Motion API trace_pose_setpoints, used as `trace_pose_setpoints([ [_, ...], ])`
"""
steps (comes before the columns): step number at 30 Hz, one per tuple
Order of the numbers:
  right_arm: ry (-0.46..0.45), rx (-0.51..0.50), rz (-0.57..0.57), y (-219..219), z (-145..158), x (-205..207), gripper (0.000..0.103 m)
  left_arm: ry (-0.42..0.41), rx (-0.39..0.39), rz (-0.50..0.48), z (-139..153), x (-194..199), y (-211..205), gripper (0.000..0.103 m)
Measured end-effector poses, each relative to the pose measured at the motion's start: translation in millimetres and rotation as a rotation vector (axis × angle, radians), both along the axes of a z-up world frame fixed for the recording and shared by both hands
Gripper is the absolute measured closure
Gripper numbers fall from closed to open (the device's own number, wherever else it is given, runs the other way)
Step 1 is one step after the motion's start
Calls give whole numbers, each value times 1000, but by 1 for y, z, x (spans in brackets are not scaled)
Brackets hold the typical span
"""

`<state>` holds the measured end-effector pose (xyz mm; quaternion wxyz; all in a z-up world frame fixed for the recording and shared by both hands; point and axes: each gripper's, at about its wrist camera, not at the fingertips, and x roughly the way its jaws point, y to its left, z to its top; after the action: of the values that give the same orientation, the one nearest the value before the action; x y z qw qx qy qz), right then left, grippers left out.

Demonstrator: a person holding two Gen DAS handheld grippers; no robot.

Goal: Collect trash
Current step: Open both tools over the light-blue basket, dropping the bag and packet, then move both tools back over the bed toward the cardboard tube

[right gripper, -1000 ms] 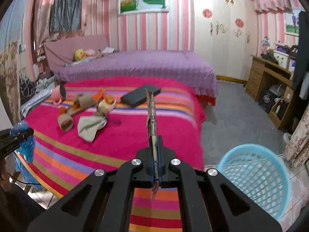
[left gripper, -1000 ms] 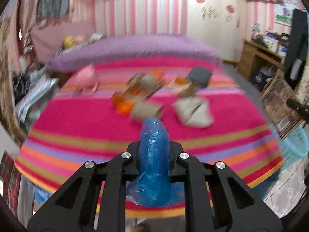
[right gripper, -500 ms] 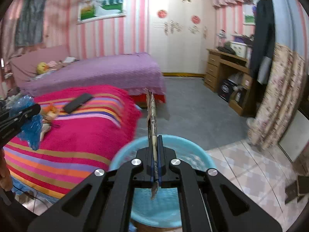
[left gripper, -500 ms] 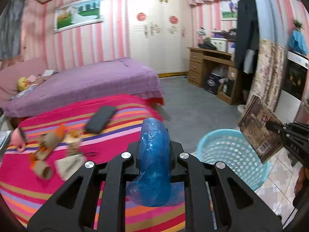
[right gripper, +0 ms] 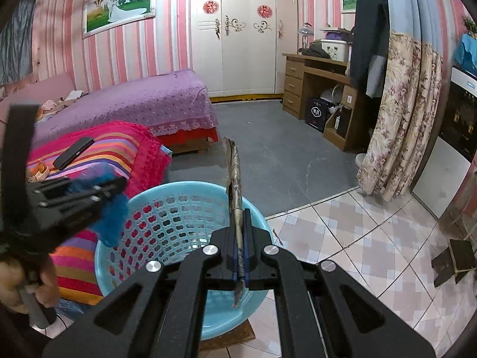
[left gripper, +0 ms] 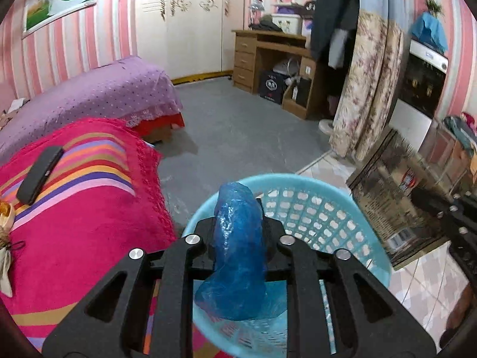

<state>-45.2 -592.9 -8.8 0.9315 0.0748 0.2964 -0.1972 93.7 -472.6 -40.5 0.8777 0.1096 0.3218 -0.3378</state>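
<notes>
My left gripper [left gripper: 238, 238] is shut on a crumpled blue plastic bag [left gripper: 237, 250] and holds it over the near rim of a light-blue perforated basket [left gripper: 316, 208]. My right gripper [right gripper: 240, 250] is shut on a flat printed cardboard packet [right gripper: 235, 179], seen edge-on, above the same basket [right gripper: 167, 217]. In the left wrist view the packet [left gripper: 396, 197] hangs at the basket's right side. In the right wrist view the left gripper [right gripper: 77, 197] with the blue bag [right gripper: 113, 217] is at the basket's left rim.
A bed with a striped pink blanket [left gripper: 74, 197] lies left of the basket, with a black flat case [left gripper: 38, 176] and other scraps [left gripper: 6, 232] on it. A purple bed [right gripper: 134, 101], wooden desk [right gripper: 316, 89] and floral curtain [right gripper: 399, 119] stand beyond a grey carpet.
Both grippers swung right, away from the striped bed, and now hold their loads over the blue basket. The basket has come close under both of them.
</notes>
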Motion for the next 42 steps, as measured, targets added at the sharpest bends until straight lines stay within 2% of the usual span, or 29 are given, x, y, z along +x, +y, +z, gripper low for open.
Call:
trace_pose_setpoints([
  [1,0,1,1,0,0,0,100,4,7,4,-5,2,-3,83],
  [2,-2,2,1,-1,-1,1,100,14,11,2,-8,4,-2,77],
  [3,-4,0,1,-1,-1,1,100,20,8,0,-10,5,-1,65],
  [4,-6,-1,1,-1,-2,2,100,20,5,1,-11,6,0,57],
  [5,-8,-1,1,-3,-2,1,100,7,-1,15,-10,6,5,42],
  [6,-10,0,1,-3,-3,2,100,-11,-5,33,-9,6,8,33],
  [11,-10,2,11,2,-6,3,100,-29,-11,79,0,11,30,26],
  [18,-3,2,36,11,-8,13,100,-102,-6,153,20,21,67,15],
  [23,-3,-7,55,21,-4,27,99,-163,17,189,33,22,90,13],
  [29,40,-26,46,27,-14,48,97,-201,34,222,38,20,116,12],
  [30,46,-26,45,28,-15,49,93,-206,35,232,40,21,123,12],
  [32,54,-30,38,29,-16,51,46,-216,40,250,42,22,135,12],
  [33,53,-32,32,31,-17,52,37,-222,42,260,44,23,141,12],
  [36,64,-36,22,34,-18,54,34,-238,43,288,50,23,165,12],
  [37,63,-37,19,35,-17,54,26,-252,45,306,55,23,177,12],
  [38,50,-38,17,38,-14,53,19,-261,45,318,59,24,186,12],
  [42,-37,-15,39,54,6,43,11,-300,39,379,77,24,231,10],
])
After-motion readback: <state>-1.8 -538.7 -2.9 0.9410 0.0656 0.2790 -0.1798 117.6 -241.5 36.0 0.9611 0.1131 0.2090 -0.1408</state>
